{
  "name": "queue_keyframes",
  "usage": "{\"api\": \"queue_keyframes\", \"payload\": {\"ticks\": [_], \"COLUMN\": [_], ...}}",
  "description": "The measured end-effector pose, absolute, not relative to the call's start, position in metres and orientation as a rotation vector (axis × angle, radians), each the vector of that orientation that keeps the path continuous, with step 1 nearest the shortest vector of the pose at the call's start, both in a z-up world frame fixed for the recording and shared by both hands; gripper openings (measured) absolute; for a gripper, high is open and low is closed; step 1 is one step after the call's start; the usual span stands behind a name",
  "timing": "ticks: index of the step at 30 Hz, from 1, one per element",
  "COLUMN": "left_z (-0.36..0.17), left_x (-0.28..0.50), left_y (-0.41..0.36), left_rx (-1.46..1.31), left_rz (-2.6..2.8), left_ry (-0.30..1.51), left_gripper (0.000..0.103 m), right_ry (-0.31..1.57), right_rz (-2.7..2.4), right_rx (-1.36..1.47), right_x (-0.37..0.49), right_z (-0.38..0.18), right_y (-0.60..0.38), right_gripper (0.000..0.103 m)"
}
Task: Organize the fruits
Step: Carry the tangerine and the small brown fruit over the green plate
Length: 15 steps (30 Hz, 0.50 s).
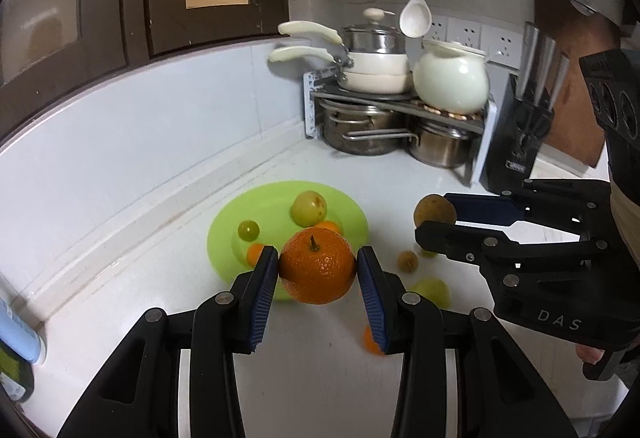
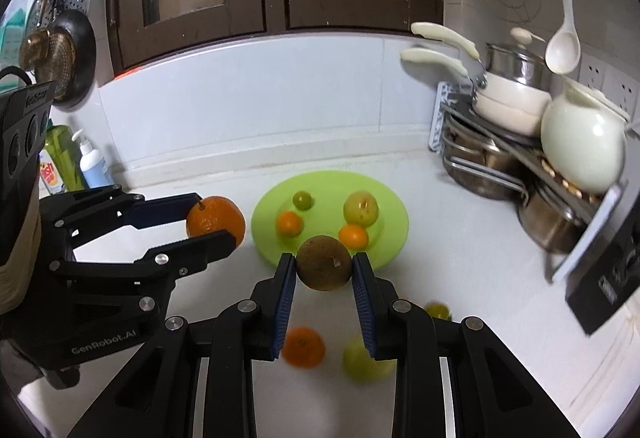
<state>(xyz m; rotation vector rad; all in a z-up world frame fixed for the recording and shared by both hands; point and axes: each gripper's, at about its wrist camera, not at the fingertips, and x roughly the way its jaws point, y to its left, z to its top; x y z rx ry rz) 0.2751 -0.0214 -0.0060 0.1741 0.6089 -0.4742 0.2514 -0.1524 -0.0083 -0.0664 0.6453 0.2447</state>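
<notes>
Two fruits are up off the counter (image 1: 320, 166) at once! On the left gripper (image 1: 317, 266), the blue pads clamp a big orange (image 1: 317, 267) from both sides, stem up, and it hangs just in front of the green plate (image 1: 224, 234). Over to the right gripper (image 2: 324, 269): it's clenched tight on a brown round fruit (image 2: 324, 267), held right at the plate's near rim in its own view. From the left camera that brown fruit sits to the right of the plate, well above the white surface.

On the plate: a large yellow-green fruit (image 2: 361, 208), a small green one (image 2: 302, 200), and two small oranges (image 2: 289, 223). Loose fruits lie on the counter nearer than the plate — a small orange one (image 2: 303, 347) and a yellow-green one (image 2: 362, 360), both blurred, plus a little brown one (image 1: 408, 261). Beyond the plate to the right, a pot rack (image 1: 396, 110) fills the corner.
</notes>
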Motion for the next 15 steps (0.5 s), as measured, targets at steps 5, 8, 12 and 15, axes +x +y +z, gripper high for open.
{"api": "queue_keyframes", "payload": {"ticks": [5,8,12,15], "left_z": [0.0,0.002,0.001,-0.001], "left_x": [0.295,0.306,0.324,0.338], "left_y": [-0.027,-0.029,-0.031,-0.032], "left_rx": [0.153,0.148,0.137,0.132], "left_rz": [-0.452,-0.435,-0.411,-0.398], "left_ry": [0.616,0.62,0.641,0.655], "left_gripper": [0.041,0.041,0.041,0.041], "right_ry": [0.633,0.634,0.636,0.643], "right_rz": [0.272,0.295,0.317,0.328], "right_rx": [-0.088,-0.093,-0.109,-0.121], "right_x": [0.274,0.29,0.312,0.326], "right_z": [0.0,0.003,0.004,0.003], "right_y": [-0.155,-0.156,-0.156,-0.155], "right_gripper": [0.03,0.03,0.03,0.03]}}
